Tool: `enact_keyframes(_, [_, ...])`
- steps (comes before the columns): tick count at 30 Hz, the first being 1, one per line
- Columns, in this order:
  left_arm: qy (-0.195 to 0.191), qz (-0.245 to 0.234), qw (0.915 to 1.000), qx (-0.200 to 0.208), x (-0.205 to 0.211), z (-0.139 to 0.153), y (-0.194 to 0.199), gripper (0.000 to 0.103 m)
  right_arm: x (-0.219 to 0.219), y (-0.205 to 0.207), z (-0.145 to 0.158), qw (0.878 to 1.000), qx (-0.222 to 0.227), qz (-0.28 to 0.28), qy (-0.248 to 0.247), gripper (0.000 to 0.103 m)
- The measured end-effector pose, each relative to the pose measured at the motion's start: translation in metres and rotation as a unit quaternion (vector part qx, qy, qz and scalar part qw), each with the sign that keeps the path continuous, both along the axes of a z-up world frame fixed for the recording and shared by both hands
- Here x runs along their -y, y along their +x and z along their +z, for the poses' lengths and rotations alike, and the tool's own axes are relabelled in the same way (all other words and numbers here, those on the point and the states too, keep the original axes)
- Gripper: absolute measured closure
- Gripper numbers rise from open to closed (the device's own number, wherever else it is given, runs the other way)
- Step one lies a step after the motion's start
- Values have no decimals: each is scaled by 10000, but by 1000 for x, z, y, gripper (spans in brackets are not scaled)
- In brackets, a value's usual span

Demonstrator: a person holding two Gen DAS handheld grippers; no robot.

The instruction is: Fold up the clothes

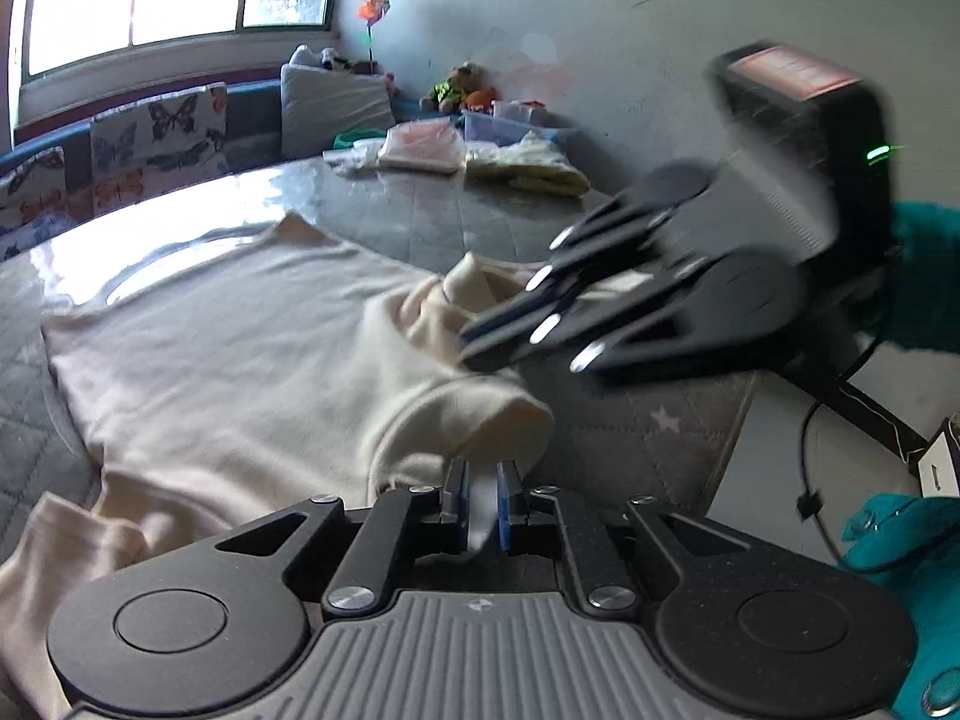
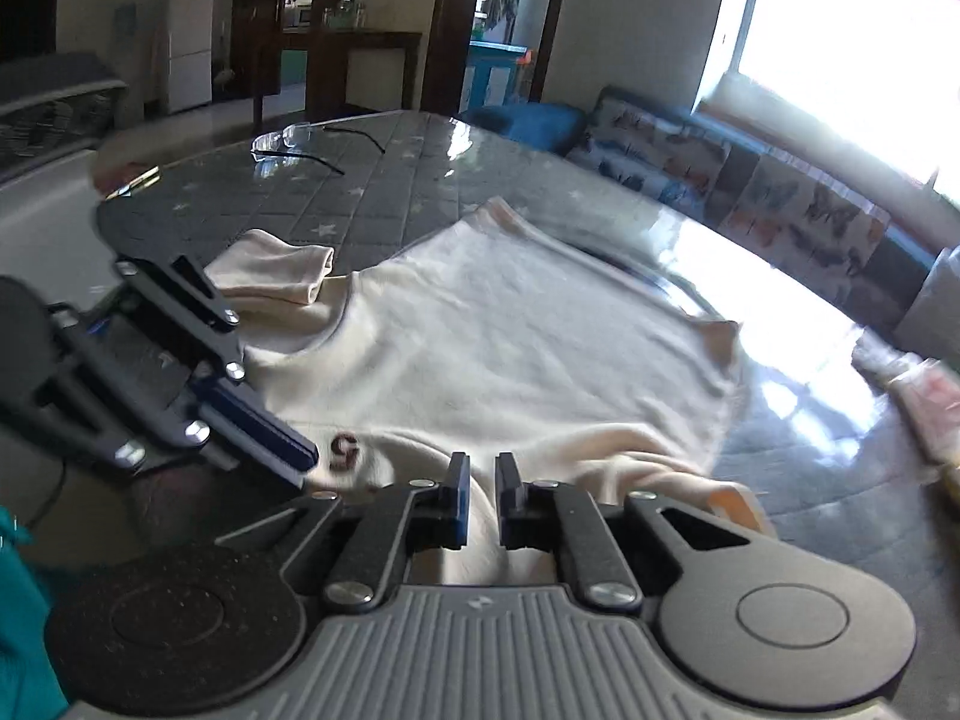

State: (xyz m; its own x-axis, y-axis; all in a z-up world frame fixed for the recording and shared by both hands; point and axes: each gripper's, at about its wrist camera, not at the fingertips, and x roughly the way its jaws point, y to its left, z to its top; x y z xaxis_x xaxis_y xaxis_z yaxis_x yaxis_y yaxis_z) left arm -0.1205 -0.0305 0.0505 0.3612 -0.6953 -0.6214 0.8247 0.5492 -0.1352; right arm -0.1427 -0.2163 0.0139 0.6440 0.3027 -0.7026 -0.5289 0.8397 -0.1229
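Cream shirt [image 1: 210, 360] lies spread across the worktop [image 1: 420, 210]. Left tool [image 1: 483, 504] pinches its fabric; right tool [image 2: 480, 498] sits narrow over it, grip uncertain. Risk: uneven pulls bunch the fold.

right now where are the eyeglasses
In the right wrist view the eyeglasses lie at the table's far left end, beyond the cream shirt's sleeve.
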Motion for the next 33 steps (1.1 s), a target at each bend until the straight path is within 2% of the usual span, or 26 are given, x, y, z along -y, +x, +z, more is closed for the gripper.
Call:
enact_keyframes(5, [-110,532,9985,86,2,10,20,91,-3,8,-25,9991,-412,56,-14,94])
enact_keyframes(9, [-159,776,9967,-151,21,0,42,91,12,-11,-20,9990,-441,-39,106,85])
enact_keyframes(12, [-198,689,9972,-215,40,-4,47,91,36,-24,-9,9973,-457,-459,341,85])
enact_keyframes(14, [-224,622,9975,-256,53,-7,50,90,57,-29,-3,9953,-342,-843,323,85])
enact_keyframes(18, [-180,273,9991,-259,77,-12,46,88,101,-25,4,9866,-223,-1610,140,85])
enact_keyframes(20, [-90,167,9994,-282,84,-17,43,88,123,-16,5,9821,-116,-1878,-121,85])
enact_keyframes(22, [-30,115,9994,-330,88,-22,41,88,141,-5,1,9788,-32,-1985,-505,85])
enact_keyframes(27, [0,38,9990,-437,89,-28,40,86,179,22,-11,9749,-190,-2032,-894,66])
enact_keyframes(30, [16,20,9989,-477,90,-30,40,86,196,35,-18,9735,-354,-2085,-866,65])
enact_keyframes(33, [16,7,9986,-530,90,-31,41,85,209,43,-27,9744,-698,-2009,-724,65])
